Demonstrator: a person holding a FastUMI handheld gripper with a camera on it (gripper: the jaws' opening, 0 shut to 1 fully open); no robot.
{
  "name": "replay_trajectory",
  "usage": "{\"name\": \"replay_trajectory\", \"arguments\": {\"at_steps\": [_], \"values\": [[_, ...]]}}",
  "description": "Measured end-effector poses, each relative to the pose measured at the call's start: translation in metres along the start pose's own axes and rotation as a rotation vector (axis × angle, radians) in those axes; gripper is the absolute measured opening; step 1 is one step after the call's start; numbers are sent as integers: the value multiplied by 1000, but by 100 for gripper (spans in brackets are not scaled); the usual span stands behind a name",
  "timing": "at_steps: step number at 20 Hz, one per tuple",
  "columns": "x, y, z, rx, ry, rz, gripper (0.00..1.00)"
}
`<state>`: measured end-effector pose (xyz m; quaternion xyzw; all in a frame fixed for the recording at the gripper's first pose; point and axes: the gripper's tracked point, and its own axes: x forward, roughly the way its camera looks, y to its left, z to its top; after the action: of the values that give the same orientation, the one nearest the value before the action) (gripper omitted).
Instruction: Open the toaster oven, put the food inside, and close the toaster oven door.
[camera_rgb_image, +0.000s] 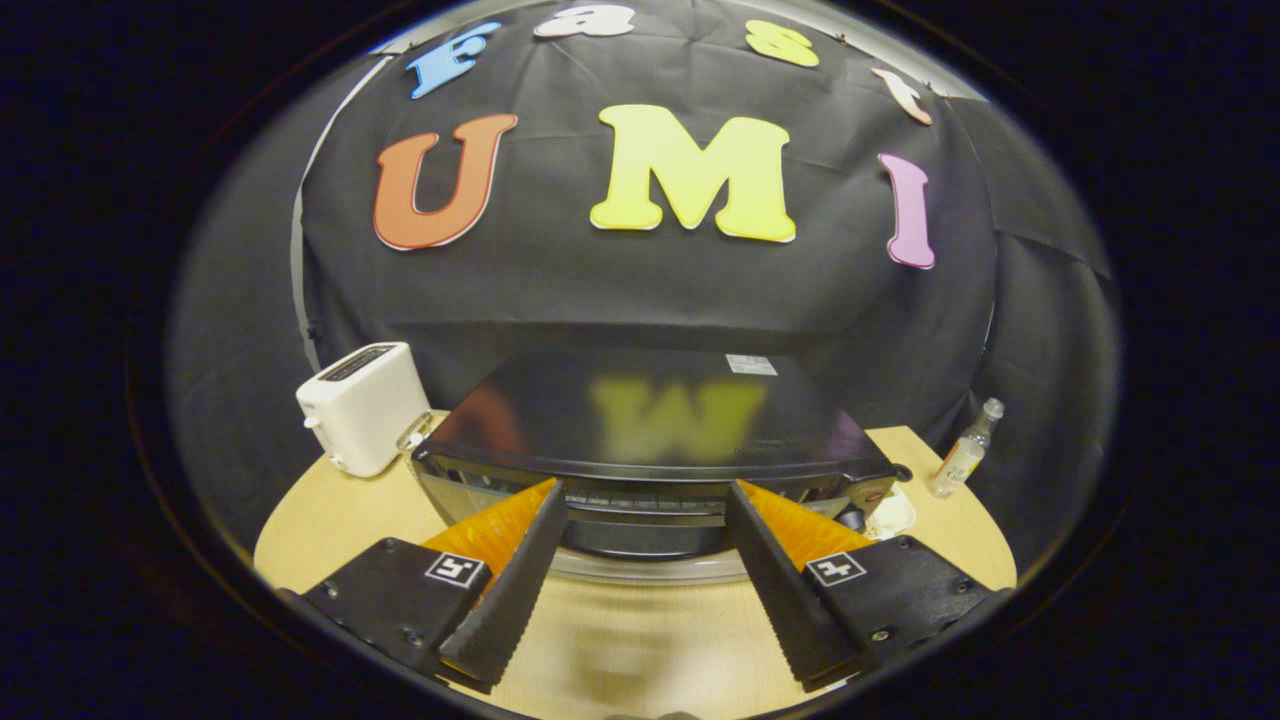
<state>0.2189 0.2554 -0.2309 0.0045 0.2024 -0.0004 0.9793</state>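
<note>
I hold the jaws (645, 560) spread wide and empty; the toaster oven (655, 440) sits just ahead, its front running crosswise between them.

You are working in dim, warm indoor light that seems to fall from above. The toaster oven (655, 420) has a glossy top that mirrors the wall behind it as a soft smear, with no hard glare. Your view bends strongly toward its rim: the table (320, 520) edge curves and the corners darken. The gripper (645, 490), its fingers spread wide apart, looks sharp, while the tabletop between them is slightly smeared. Shadows under the oven are soft.
</note>
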Motion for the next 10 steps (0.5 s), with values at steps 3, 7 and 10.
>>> {"name": "replay_trajectory", "arguments": {"at_steps": [3, 7, 10], "values": [[-13, 0, -11, -1, 11, 0, 100], [-27, 0, -27, 10, 36, -2, 100], [-38, 0, -43, 23, 63, 4, 100]]}}
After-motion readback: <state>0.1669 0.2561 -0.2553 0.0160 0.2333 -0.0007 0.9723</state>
